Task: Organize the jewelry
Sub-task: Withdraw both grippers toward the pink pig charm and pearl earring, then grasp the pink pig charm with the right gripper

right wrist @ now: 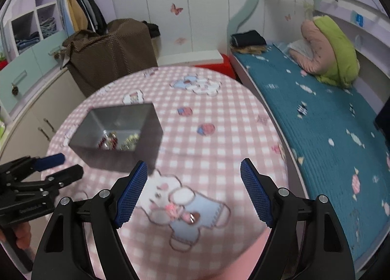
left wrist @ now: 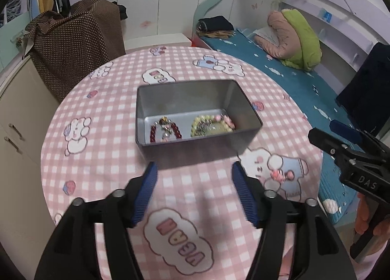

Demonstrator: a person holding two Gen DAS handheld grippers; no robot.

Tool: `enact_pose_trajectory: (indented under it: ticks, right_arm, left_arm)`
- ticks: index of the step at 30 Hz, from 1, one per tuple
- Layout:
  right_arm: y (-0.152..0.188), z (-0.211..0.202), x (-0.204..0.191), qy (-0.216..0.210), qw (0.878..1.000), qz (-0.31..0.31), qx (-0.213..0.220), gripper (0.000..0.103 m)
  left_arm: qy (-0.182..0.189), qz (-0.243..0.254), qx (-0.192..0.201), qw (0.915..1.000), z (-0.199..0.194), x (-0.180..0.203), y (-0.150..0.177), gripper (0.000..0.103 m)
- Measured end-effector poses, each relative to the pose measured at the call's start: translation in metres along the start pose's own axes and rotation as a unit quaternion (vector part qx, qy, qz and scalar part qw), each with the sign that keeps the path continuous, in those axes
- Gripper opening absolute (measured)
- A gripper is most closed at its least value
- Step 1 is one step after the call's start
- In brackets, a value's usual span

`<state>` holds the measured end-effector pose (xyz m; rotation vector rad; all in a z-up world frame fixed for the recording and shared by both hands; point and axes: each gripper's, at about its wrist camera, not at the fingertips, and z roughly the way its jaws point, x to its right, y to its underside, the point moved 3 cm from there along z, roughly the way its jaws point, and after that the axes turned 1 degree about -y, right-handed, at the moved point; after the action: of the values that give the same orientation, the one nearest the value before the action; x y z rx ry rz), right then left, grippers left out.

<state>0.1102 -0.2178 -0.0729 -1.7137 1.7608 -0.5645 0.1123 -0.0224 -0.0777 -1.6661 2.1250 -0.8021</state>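
Note:
A grey metal tin [left wrist: 195, 148] stands on the round table, also in the right wrist view [right wrist: 121, 158]. Inside lie a dark red bead bracelet [left wrist: 165, 130] and a yellow-green bead bracelet with pink charms [left wrist: 212, 125]. A small pink jewelry piece [left wrist: 280, 174] lies on the cloth to the tin's right, also in the right wrist view [right wrist: 180, 213]. My left gripper [left wrist: 193, 170] is open and empty just short of the tin. My right gripper [right wrist: 193, 167] is open and empty above the pink piece.
The table wears a pink checked cloth [left wrist: 102, 163] with bear prints. A bed with a teal cover [left wrist: 292, 80] runs along the right. A brown dotted bag [left wrist: 73, 45] sits on a cabinet at the back left.

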Motion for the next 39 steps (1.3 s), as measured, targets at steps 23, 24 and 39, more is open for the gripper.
enact_pose_trajectory:
  ticks: [23, 24, 39]
  right_arm:
    - [0.059, 0.035, -0.029, -0.049, 0.994, -0.076, -0.053, 0.043]
    - [0.06, 0.037, -0.031, -0.05, 0.994, -0.08, -0.055, 0.041]
    - [0.057, 0.048, -0.026, -0.055, 0.991, -0.104, -0.066, 0.011]
  left_arm:
    - [0.008, 0.001, -0.04, 0.9992, 0.021, 0.008, 0.034, 0.066]
    - [0.008, 0.0, -0.042, 0.9991, 0.023, 0.008, 0.034, 0.066]
    - [0.022, 0.009, -0.053, 0.9983, 0.044, 0.025, 0.022, 0.065]
